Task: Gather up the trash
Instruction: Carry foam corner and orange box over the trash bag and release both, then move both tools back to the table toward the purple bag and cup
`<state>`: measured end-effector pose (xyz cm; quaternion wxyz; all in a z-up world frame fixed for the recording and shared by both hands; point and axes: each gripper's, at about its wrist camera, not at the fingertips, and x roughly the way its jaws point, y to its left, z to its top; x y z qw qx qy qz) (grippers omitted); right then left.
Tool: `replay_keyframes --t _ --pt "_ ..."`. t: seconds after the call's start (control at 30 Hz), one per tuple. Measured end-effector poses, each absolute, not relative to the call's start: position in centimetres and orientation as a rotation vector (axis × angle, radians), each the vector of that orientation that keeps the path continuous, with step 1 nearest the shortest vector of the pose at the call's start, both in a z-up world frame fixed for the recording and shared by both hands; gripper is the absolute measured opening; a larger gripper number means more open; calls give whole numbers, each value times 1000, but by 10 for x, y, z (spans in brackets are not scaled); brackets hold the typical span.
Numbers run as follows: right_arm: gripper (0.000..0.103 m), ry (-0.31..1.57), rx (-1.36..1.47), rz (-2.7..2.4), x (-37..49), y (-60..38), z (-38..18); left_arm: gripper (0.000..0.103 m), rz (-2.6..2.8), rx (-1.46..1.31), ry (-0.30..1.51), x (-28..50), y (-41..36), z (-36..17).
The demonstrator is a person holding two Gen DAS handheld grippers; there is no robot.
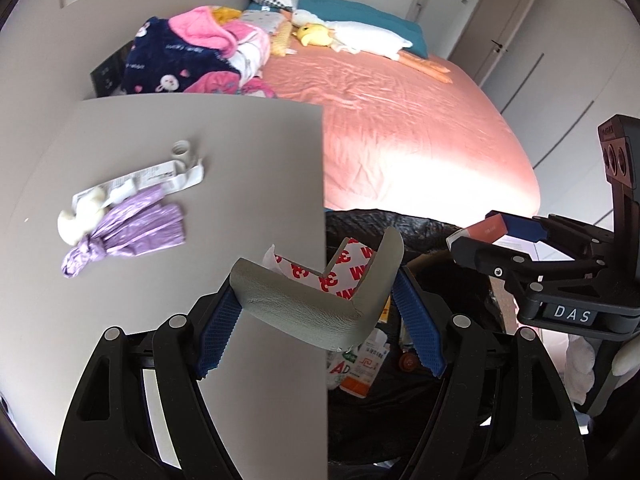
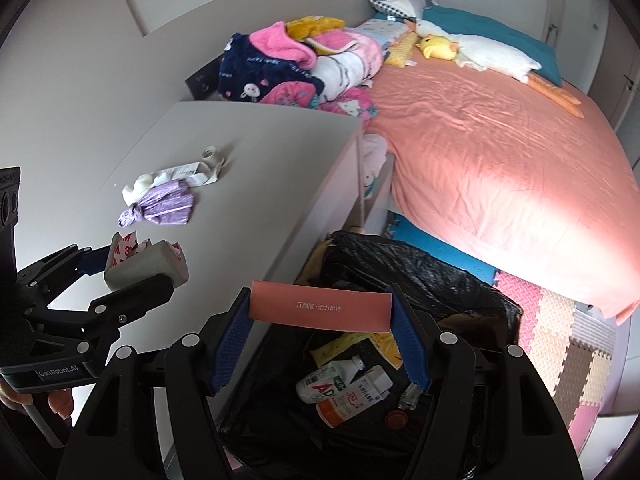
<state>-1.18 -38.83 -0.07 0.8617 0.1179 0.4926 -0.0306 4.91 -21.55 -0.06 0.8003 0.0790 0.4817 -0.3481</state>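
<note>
My left gripper (image 1: pixel 320 300) is shut on a grey foam corner guard (image 1: pixel 312 300) with red-printed backing paper, held over the edge of the grey cabinet top (image 1: pixel 160 340); it also shows in the right wrist view (image 2: pixel 144 268). My right gripper (image 2: pixel 320 312) is shut on a flat pink box (image 2: pixel 320 308), held above the black-lined trash bin (image 2: pixel 440 276). The bin holds bottles (image 2: pixel 344 388) and wrappers. On the cabinet lie a purple knotted bag (image 1: pixel 128 232), a white wrapper (image 1: pixel 152 178) and a white cap (image 1: pixel 182 148).
A bed with a pink sheet (image 2: pixel 500 152) lies to the right, with piled clothes (image 2: pixel 296 68), pillows and a plush duck (image 2: pixel 438 46). Foam floor mats (image 2: pixel 560 340) sit beside the bin. Closet doors (image 1: pixel 520 20) stand beyond the bed.
</note>
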Motion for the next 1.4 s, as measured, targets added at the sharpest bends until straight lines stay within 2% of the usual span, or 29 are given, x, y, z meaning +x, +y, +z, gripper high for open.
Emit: replay_keyframes --t 0.63,0.7,0.73,0.77,1.4 --pt "67 941 334 -223 -73 -458 25 74 -987 337 1042 3 -281 -5" --pt "72 916 357 -224 -81 -463 30 87 -1035 369 1028 -8 -285 -4" --pt "85 912 365 -233 -84 -465 32 97 -1038 382 1008 -13 -286 -3" --pt "90 906 368 -258 -88 -468 34 97 -1047 390 997 -16 -287 -3" --pt "90 882 346 -220 -78 -453 34 97 -954 320 1038 6 -259 -11"
